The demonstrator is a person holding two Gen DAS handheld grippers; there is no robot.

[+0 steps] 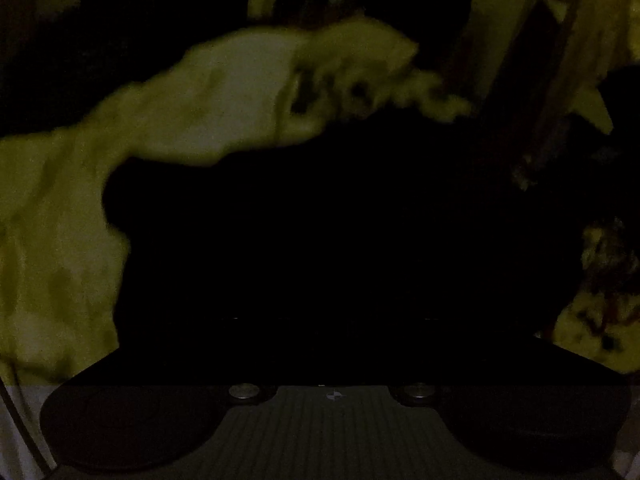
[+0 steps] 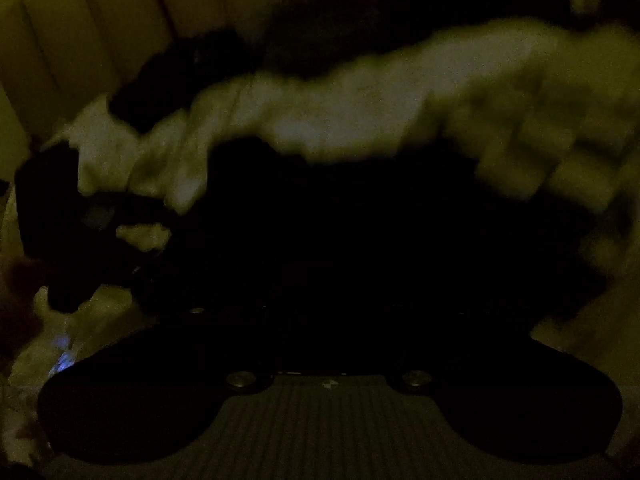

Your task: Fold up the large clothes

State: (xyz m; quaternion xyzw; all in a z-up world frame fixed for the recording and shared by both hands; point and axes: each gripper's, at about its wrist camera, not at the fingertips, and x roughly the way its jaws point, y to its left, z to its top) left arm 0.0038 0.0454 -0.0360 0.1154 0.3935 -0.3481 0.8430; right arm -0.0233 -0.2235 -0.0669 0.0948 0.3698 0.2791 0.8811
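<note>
Both wrist views are very dark and smeared by motion blur; we record only what reads clearly.

Left wrist view: a pale garment (image 1: pixel 224 92) runs as a rumpled band from the left edge up across the upper middle of the frame, with a dark printed patch toward its right end. Below it lies a large black mass that we cannot resolve into cloth or surface. The left gripper (image 1: pixel 332 320) is lost in that darkness; only its body with two round screws shows at the bottom. We see no fingers, but the jaws stand at their widest, and nothing visible is caught between them.

Right wrist view: the same pale garment (image 2: pixel 360 108) stretches across the upper half, from lower left to the right edge. At the left, a dark tool-like shape (image 2: pixel 80 216) overlaps the cloth. The right gripper (image 2: pixel 328 312) is equally swallowed by black; we cannot tell whether its jaws are open, closed or pinching fabric.

Pale vertical panels (image 2: pixel 80 20) stand behind.
</note>
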